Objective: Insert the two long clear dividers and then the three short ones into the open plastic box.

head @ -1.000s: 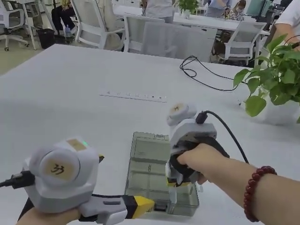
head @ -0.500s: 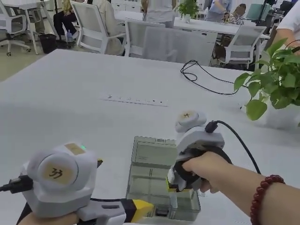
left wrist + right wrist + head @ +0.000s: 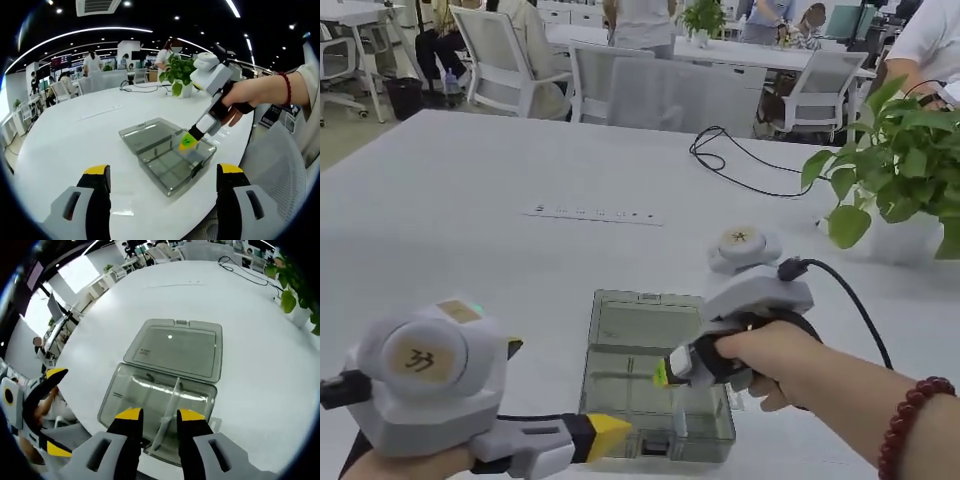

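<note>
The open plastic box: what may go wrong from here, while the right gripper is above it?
1. The clear divider lies between the parted jaws of the right gripper, not clamped. It may lean or miss its slots.
2. The left gripper is open and grips nothing, so nothing seems to steady the open plastic box. A downward push could slide it toward the nearby edge of the table.

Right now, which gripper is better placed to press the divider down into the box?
Right. The right gripper hangs over the open box with its jaws either side of a clear divider; the left gripper sits short of the box, jaws wide and empty.
</note>
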The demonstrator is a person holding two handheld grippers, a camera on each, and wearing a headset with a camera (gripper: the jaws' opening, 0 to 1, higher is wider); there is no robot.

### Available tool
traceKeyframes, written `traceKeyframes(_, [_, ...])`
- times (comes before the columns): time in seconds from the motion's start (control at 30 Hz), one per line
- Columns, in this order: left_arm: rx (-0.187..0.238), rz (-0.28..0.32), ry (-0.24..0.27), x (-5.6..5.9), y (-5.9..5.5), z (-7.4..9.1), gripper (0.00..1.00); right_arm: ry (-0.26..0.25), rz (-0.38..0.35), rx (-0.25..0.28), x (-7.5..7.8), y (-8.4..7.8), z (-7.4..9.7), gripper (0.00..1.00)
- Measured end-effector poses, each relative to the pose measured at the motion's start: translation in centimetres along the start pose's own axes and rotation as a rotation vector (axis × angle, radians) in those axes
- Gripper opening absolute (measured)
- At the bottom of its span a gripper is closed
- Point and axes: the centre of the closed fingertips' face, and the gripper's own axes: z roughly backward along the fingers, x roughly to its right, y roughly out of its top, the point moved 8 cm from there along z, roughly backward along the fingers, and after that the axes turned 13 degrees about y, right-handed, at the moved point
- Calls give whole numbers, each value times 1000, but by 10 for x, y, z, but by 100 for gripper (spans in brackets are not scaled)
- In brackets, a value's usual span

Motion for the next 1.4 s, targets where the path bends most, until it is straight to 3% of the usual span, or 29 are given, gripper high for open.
traceKeyframes(0.1, [-2, 4, 3, -1, 1, 2, 89, 21, 67, 18, -6, 4, 5, 34])
traceKeyframes(0.13, [-2, 5, 5, -2, 1, 3, 89, 50, 117, 42, -8, 6, 6, 35])
traceKeyframes(0.2, [-2, 2, 8, -2, 1, 5, 89, 45, 107, 45, -9, 4, 10, 36])
traceKeyframes(0.57, [-13, -3, 21, -4, -2, 14, 89, 112, 269, 117, -15, -2, 26, 55])
traceKeyframes(0.63, [-15, -5, 26, -4, -2, 16, 89, 116, 313, 158, -14, -2, 28, 57])
traceKeyframes(0.87, [-20, 3, 37, -4, -4, 19, 89, 159, 338, 222, -13, -8, 35, 63])
traceKeyframes(1.4, [-24, 11, 61, -2, -2, 22, 87, 191, 447, 278, -6, -27, 58, 73])
